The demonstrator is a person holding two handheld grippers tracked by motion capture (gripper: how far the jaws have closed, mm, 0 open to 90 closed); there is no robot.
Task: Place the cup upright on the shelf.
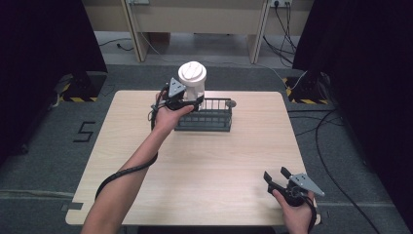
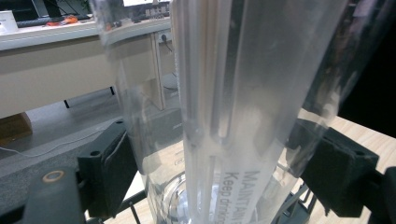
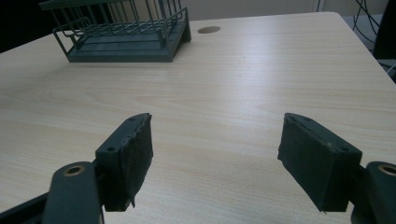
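The fingers of the left gripper (image 1: pixel 187 103), seen left of centre in the upper part of the high view, are closed on a clear bottle (image 1: pixel 195 87) with a white lid (image 1: pixel 192 73), which is held upright at the left end of a dark wire rack (image 1: pixel 210 117). In the left gripper view the bottle's long axis runs up between the pads (image 2: pixel 109 170); its base is cut off, so it cannot be told whether it rests in the rack. At the lower right of the high view, the right gripper (image 1: pixel 277 176) is held wide apart and empty, well away from the bottle, over the table (image 1: pixel 219 170).
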